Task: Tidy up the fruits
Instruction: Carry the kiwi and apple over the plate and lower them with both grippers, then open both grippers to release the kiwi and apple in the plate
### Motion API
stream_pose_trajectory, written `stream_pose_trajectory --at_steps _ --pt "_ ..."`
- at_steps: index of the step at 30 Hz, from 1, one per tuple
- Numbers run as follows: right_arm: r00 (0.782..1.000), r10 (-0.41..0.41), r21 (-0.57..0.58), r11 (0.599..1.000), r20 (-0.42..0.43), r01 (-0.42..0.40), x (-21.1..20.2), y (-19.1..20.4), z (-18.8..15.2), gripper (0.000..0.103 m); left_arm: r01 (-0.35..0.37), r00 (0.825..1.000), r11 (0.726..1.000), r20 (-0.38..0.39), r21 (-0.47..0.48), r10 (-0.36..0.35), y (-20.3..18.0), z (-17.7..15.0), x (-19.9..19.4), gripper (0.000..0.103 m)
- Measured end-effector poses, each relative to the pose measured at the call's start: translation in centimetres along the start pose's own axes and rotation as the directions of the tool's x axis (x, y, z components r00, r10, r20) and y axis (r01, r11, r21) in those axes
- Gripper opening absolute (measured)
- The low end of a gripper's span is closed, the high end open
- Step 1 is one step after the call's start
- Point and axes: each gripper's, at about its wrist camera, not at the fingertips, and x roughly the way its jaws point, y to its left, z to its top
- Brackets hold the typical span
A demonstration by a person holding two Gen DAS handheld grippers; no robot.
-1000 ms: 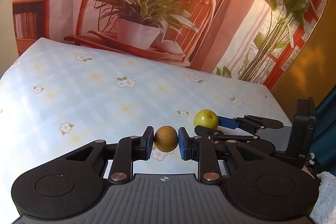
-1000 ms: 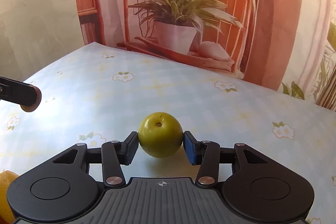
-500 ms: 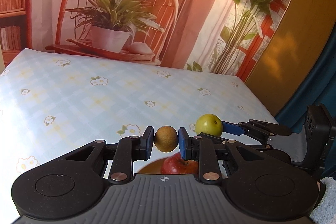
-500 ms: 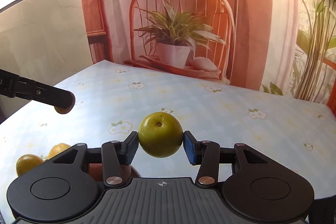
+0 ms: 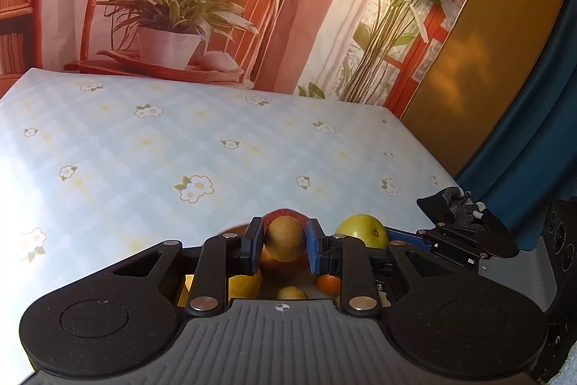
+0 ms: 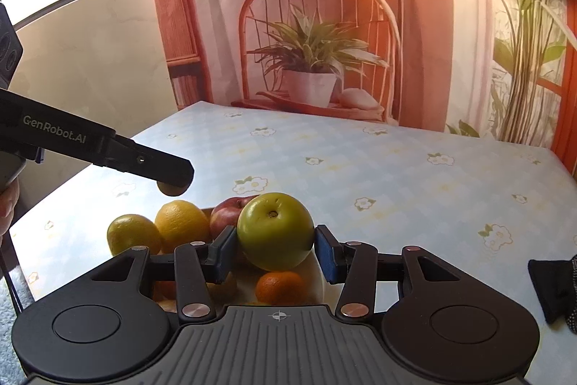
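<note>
The left hand-held gripper (image 5: 284, 246) is clamped on a small brown fruit (image 5: 285, 238), probably a kiwi, held in the air over the pile. The right hand-held gripper (image 6: 276, 253) grips a green apple (image 6: 276, 231) across its widest part, stem end facing the camera, also above the pile and just beside the left one.

Below both lies a pale plate (image 6: 321, 287) of fruit on the flowered worktop (image 6: 396, 175). Both fruits look ready to be set down there. To do it well, each should come down into a gap, not on top of a round neighbour, and the jaws should part only once the fruit rests, so nothing rolls off. The apple is heavier and could nudge the others; lowering it near the plate's bare right side seems safest.

Counted in the right wrist view: one red apple (image 6: 227, 211), two large yellow citrus, (image 6: 182, 222) and (image 6: 133, 235), and one small mandarin (image 6: 279, 287). More may be hidden under the grippers. A dark glove (image 6: 555, 287) lies at the right edge.
</note>
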Motion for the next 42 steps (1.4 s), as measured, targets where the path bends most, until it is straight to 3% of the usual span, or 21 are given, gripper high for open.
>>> stream_pose_trajectory --at_steps 28,42 --pt "0.999 0.033 0.052 0.998 -0.027 -0.032 -0.5 1.3 -1.4 0.044 0.021 0.997 1.0 -0.068 0.004 -0.021 -0.1 -1.0 0.8 0.027" --pt "1.0 -0.014 0.089 0.996 0.012 0.013 -1.5 0.0 -1.3 0.044 0.02 0.995 1.0 -0.093 0.007 -0.02 -0.3 -1.1 1.4 0.027"
